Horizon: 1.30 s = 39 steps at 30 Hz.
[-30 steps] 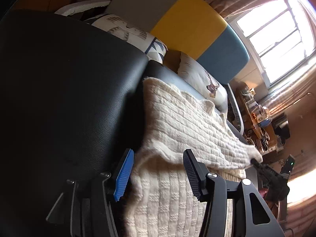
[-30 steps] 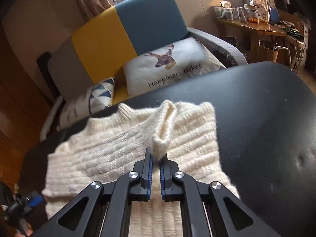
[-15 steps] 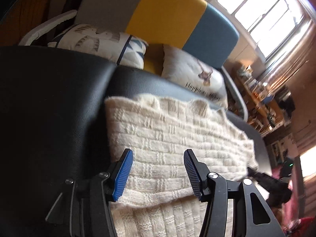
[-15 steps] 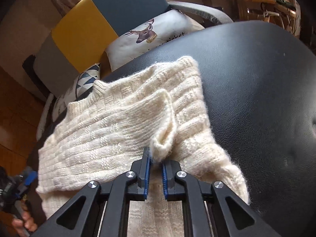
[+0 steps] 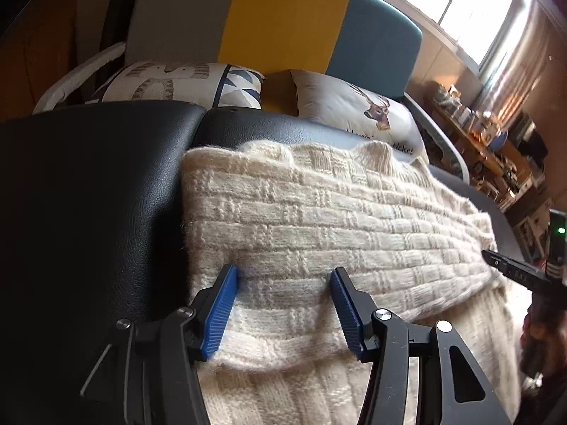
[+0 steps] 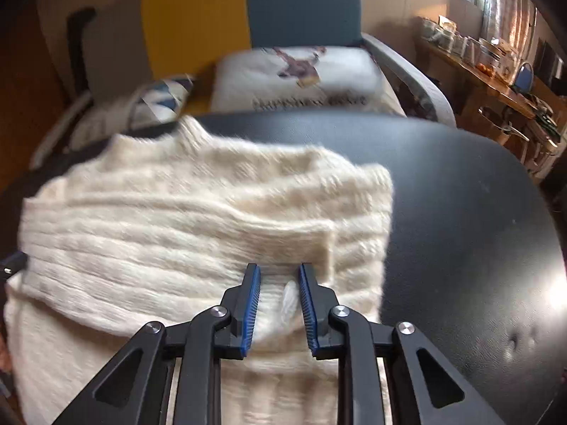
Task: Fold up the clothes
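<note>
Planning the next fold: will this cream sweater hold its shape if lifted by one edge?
Probably not. The sweater drapes softly over its own folded layer, so it would likely sag. Its thick fuzzy knit looks grippy, unlikely to slip from the jaws.

The sweater (image 5: 336, 226) was cream with a woven block pattern. The desk (image 5: 88, 194) was black. The sofa back (image 5: 283, 21) carried grey, yellow and teal panels; one pillow (image 5: 358, 113) showed a deer.

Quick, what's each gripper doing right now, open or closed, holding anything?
Left gripper: open, over the cream sweater, holding nothing.
Right gripper: open, sweater released.
</note>
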{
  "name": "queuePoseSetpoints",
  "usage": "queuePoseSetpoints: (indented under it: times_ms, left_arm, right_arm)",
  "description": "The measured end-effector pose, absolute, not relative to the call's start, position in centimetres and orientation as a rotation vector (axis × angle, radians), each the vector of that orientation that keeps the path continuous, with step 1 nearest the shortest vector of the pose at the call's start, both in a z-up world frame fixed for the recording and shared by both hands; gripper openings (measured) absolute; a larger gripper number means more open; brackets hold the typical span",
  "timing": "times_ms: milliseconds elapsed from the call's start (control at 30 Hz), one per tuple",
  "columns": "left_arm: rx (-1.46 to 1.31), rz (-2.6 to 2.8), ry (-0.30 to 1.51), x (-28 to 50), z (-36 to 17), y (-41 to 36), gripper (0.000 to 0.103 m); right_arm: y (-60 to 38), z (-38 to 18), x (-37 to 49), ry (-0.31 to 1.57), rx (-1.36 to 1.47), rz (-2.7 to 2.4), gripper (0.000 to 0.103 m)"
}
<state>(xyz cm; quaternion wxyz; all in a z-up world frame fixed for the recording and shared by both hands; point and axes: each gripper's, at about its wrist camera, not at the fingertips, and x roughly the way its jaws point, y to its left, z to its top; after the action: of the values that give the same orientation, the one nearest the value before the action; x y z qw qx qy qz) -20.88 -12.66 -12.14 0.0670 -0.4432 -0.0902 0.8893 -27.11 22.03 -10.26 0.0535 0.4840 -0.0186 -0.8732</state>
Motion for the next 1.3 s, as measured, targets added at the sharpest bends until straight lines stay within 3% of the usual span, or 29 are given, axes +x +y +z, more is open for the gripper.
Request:
queuePoseSetpoints:
  times_ms: [67, 400, 467, 567, 700, 867, 1067, 1300]
  left_arm:
    - [-1.321, 2.695, -0.183, -20.7, -12.4, -12.2, 0.055]
    - [-1.306, 2.665, 0.010, -20.3, -12.6, -12.9, 0.058]
    - [-1.320, 2.663, -0.034, -20.9, -12.3, -13.1, 0.058]
    - [-1.334, 2.668, -0.202, -20.3, -10.7, -13.8, 0.057]
    - [-1.260, 2.658, -0.336, -15.2, -8.4, -15.3, 0.059]
    - [-1.271, 2.576, -0.449, -7.0, -8.8, -17.7, 0.060]
    - [-1.349, 2.522, -0.475, -0.1, -10.8, -18.5, 0.060]
    - [-1.394, 2.439, -0.493, 4.2, -12.2, -18.1, 0.063]
  right_arm:
    - [23.3, -10.4, -26.5, -0.153, 1.477, -2.640, 0.022]
    - [23.2, -10.3, -23.8, -0.181, 1.464, -2.619, 0.022]
    - [23.2, -10.3, -24.0, -0.181, 1.456, -2.618, 0.022]
    - [24.4, -8.9, -23.9, -0.330, 1.443, -2.583, 0.023]
    - [28.0, -6.5, -19.1, -0.630, 1.278, -2.444, 0.031]
    - [32.9, -8.2, -11.2, -0.813, 1.381, -2.226, 0.033]
    - [36.6, -12.2, -2.7, -0.949, 1.542, -2.092, 0.034]
    - [36.2, -14.3, -0.3, -1.113, 1.432, -1.932, 0.035]
